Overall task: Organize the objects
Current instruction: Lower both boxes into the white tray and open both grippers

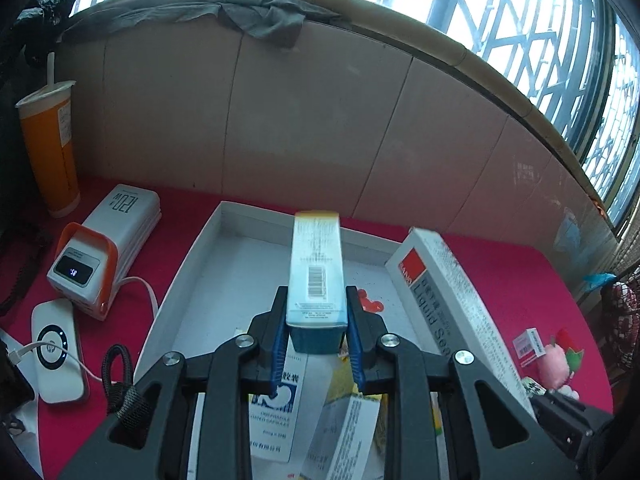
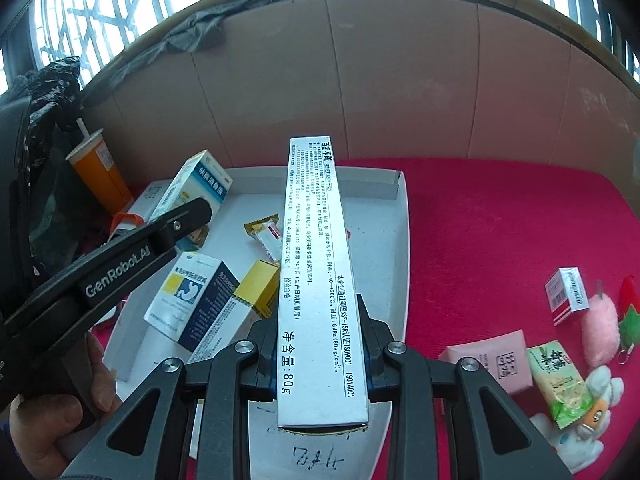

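Black left gripper (image 1: pixel 316 320) clamps a small teal-ended carton (image 1: pixel 316 276); right gripper (image 2: pixel 320 344) clamps a long white printed box (image 2: pixel 316 272) (both angled down) over the white cardboard tray (image 2: pixel 402 240) holding boxes mid-table.

The left matte black plastic tongs (image 1: pixel 316 336) have forked linkage arms joined by round silver screws, with blue pads lining the inner faces of their fingers (image 1: pixel 279 350). A braided black cord loop hangs at their left side. The right tongs (image 2: pixel 320 350) share that build. White "GenRobot.AI" lettering marks the left tongs' side. A hand (image 2: pixel 52 420) wraps the handle.
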`<state>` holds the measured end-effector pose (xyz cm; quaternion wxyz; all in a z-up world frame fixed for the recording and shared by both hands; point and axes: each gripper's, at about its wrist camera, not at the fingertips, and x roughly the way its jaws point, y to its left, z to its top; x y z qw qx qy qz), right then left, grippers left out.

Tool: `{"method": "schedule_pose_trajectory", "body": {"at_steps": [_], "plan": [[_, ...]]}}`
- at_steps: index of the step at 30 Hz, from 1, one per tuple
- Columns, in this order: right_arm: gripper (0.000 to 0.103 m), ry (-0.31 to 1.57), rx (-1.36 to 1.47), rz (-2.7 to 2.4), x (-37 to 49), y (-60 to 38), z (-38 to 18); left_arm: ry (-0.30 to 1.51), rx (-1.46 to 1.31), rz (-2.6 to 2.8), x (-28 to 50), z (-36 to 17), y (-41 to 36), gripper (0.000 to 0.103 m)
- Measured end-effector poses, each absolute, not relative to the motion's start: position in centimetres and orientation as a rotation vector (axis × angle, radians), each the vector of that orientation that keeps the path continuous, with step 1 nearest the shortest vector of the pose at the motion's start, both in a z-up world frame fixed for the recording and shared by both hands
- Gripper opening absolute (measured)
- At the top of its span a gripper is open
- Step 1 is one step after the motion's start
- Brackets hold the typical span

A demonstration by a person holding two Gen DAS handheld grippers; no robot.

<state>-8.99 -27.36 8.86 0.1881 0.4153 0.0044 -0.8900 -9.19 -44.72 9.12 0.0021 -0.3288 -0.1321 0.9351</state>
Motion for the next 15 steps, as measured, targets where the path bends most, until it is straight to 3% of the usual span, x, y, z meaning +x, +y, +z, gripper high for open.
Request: {"method": "schedule_pose_trajectory", "body": {"at_steps": [3, 5, 9, 12, 13, 15], "plan": [[0.031, 0.01, 1.184, -2.505, -9.2, -27.4, 8.3, -0.412, -1.023, 2.953, -9.2, 9.2, -44.6, 0.028], [0.031, 0.001, 1.192, -2.499, -9.2, -27.3, 8.0, -0.425, -1.009, 2.961, -9.0, 9.3, -44.6, 0.042], [0.032, 0.0, 1.184, -2.48, -8.9, -27.7, 8.1, -0.385, -1.003, 3.026, -8.5, 9.7, -44.3, 0.056], [0.033, -0.005, 1.177, -2.458, -8.5, -28.0, 8.1, -0.331, -0.983, 3.104, -7.9, 10.3, -44.0, 0.075], [0.034, -0.011, 1.172, -2.45, -8.4, -28.1, 8.2, -0.322, -0.965, 3.124, -7.7, 10.6, -44.0, 0.082], [0.05, -0.025, 1.155, -2.44, -7.9, -28.2, 8.3, -0.307, -0.938, 3.161, -7.2, 11.1, -44.1, 0.09]]}}
